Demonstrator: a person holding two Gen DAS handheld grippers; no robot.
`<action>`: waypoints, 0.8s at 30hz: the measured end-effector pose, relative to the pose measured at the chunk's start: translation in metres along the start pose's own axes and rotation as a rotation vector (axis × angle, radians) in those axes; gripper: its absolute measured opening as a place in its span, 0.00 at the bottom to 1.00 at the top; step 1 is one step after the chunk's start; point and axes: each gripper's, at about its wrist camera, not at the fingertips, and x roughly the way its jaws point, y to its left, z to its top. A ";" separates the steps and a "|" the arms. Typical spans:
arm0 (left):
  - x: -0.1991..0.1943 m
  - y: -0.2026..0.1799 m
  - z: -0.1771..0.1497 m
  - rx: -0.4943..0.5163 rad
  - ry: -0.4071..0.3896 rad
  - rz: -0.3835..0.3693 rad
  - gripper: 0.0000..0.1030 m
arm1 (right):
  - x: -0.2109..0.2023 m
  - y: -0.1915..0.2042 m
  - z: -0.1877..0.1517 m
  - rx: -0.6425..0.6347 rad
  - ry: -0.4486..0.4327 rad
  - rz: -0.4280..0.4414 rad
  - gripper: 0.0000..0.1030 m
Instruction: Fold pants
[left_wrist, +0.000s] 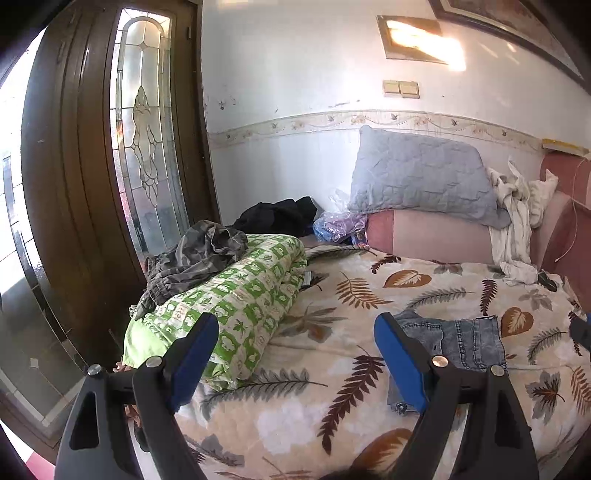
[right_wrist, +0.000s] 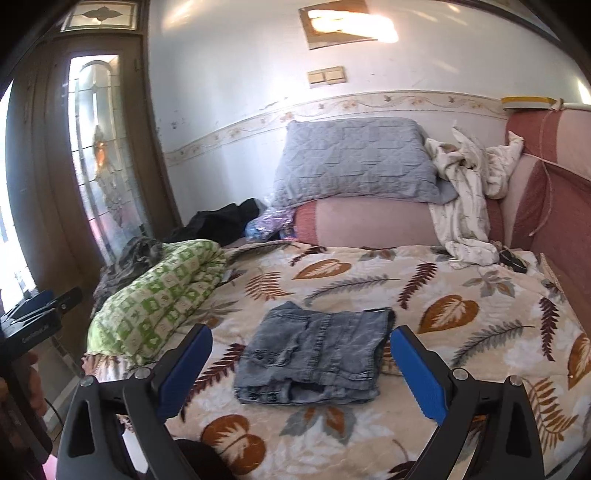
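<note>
Folded denim pants on a leaf-print bed

The right tongs (right_wrist: 301, 365) stand wide apart and empty, with the folded pants (right_wrist: 314, 356) lying flat on the bed (right_wrist: 461, 295) between and just beyond their blue pads (right_wrist: 417, 373); a green checked quilt roll (right_wrist: 155, 295) lies to their left, a grey pillow (right_wrist: 354, 158) far ahead

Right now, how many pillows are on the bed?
1. The blue-grey quilted pillow sits on top of the pink bolster at the head of the bed, against the wall. Others may be hidden under the piled clothes.
</note>
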 end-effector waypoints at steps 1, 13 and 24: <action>-0.003 0.000 0.000 0.001 -0.005 0.001 0.84 | -0.002 0.007 -0.001 -0.013 -0.001 0.007 0.96; -0.038 0.003 -0.003 0.003 -0.036 -0.037 0.84 | -0.022 0.055 -0.014 -0.030 -0.023 0.018 0.98; -0.040 -0.007 -0.003 0.031 -0.037 -0.066 0.84 | -0.030 0.061 -0.010 -0.053 -0.051 0.015 0.98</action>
